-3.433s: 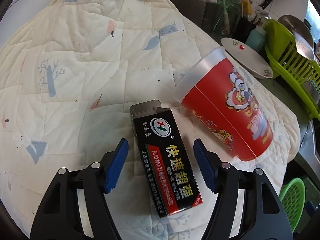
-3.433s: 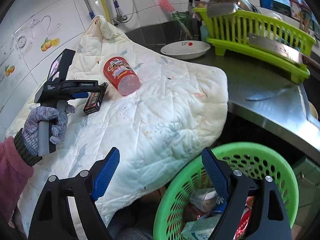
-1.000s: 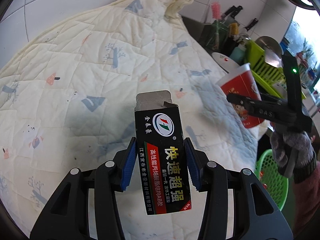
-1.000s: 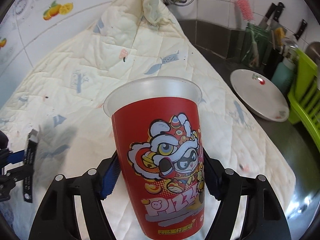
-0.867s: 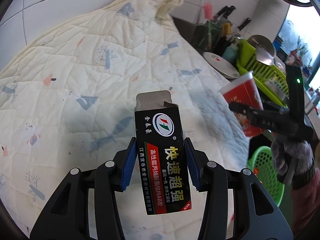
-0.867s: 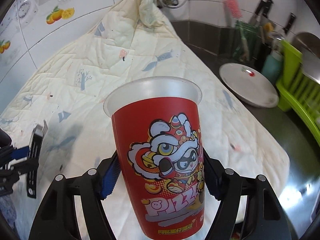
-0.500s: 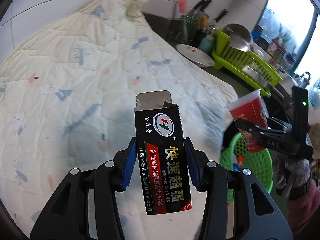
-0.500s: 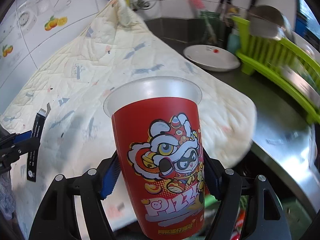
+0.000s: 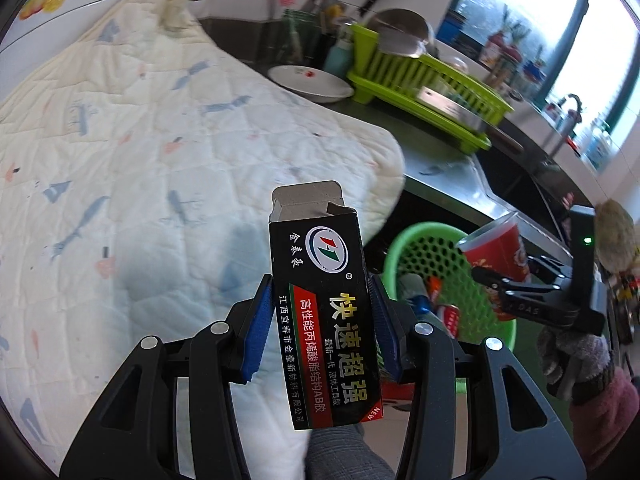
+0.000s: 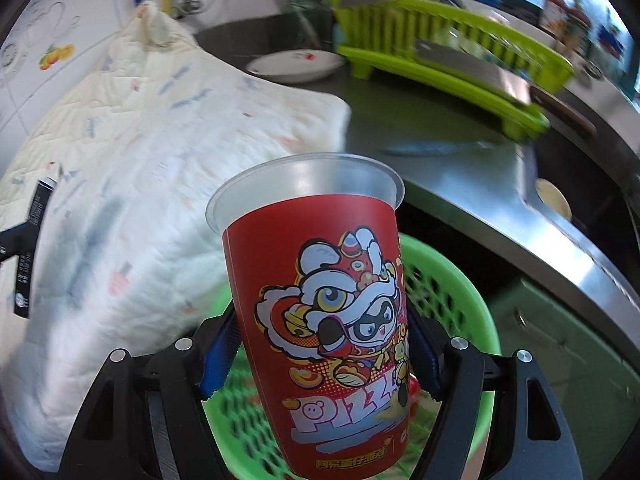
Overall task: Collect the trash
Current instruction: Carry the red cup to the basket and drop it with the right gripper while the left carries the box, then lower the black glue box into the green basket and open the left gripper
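Grippers clamp black box [image 9: 326, 316] & red cup [image 10: 324, 304] over green basket [image 10: 452, 280].

The black box [image 9: 325, 312] hides the gap between the blue pads [image 9: 256, 332] of the left hand-held gripper [image 9: 320, 332], and its lower end covers whatever lies straight beneath. Ahead and to the right of that hand-held gripper, the green basket [image 9: 432, 248] is partly screened by the box and the red cup [image 9: 500, 248]; its contents are too jumbled to name. In the right wrist view the red cup [image 10: 320, 308] conceals most of the green basket [image 10: 452, 276] behind it and runs off the bottom edge. Beyond the right hand-held gripper [image 10: 320, 352], the green dish rack [image 10: 460, 52] and the tabletop [image 10: 460, 168] are smeared by motion blur.
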